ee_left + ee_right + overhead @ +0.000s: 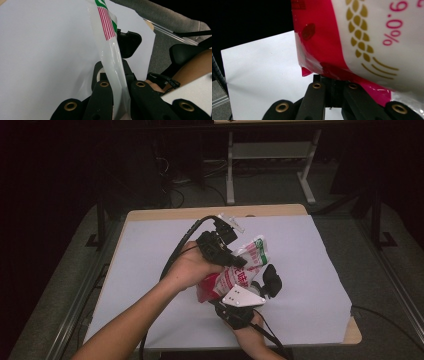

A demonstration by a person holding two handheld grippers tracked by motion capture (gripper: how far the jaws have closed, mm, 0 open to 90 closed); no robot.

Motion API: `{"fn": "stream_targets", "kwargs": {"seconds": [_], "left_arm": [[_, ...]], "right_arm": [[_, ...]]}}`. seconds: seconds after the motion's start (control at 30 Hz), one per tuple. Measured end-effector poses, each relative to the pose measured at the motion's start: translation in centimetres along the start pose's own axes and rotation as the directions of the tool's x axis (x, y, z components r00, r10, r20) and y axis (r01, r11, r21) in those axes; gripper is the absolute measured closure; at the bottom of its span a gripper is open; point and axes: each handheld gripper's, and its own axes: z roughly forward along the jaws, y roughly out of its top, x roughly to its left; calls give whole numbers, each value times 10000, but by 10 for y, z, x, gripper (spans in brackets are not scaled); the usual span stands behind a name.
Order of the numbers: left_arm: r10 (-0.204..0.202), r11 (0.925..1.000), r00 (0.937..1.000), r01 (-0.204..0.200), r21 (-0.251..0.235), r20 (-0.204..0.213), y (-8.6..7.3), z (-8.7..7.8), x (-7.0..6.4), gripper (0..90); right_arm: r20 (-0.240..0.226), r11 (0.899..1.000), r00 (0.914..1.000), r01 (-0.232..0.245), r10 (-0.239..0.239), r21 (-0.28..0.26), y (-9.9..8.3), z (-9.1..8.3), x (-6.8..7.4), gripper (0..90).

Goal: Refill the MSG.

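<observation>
Both grippers hold a red-and-white pouch (pixel 240 270) above the white sheet (pixel 310 270) mid-table, its long axis running up-right from the right gripper (pixel 267 282) toward the left gripper (pixel 235 260), with bare sheet all round. Left gripper view: its jaws pinch the pouch's thin clear edge (pixel 112 57). Right gripper view: its jaws nip the red bottom seam (pixel 332 67).

- The white sheet (pixel 300 285) is lying bare over the desk (pixel 270 210) on every side of the middle.
- The red-and-white pouch (pixel 240 270) is hanging between the left hand-held gripper (pixel 239 261) and the right hand-held gripper (pixel 267 285), blocking the centre.
- Forearms are crossing the near edge, and black cables (pixel 175 252) are trailing along the left.
</observation>
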Motion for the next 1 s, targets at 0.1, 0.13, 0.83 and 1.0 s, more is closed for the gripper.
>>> {"fn": "stream_targets", "kwargs": {"seconds": [0.1,0.13,0.83,1.0], "left_arm": [[101,9999,9999,-101,-38,21,-2,-3,1,900],[48,9999,10000,-48,-99,56,-3,-4,1,900],[-326,9922,9992,351,-1194,231,-41,-34,14,900],[-510,9872,9984,543,-1502,259,-54,-41,22,900]], "right_arm": [[13,10000,10000,22,-22,24,0,0,0,900],[12,10000,10000,21,-21,35,0,0,0,900],[187,9998,9997,137,-139,146,0,1,2,900],[263,9995,9996,134,-141,293,0,-1,2,900]]}}
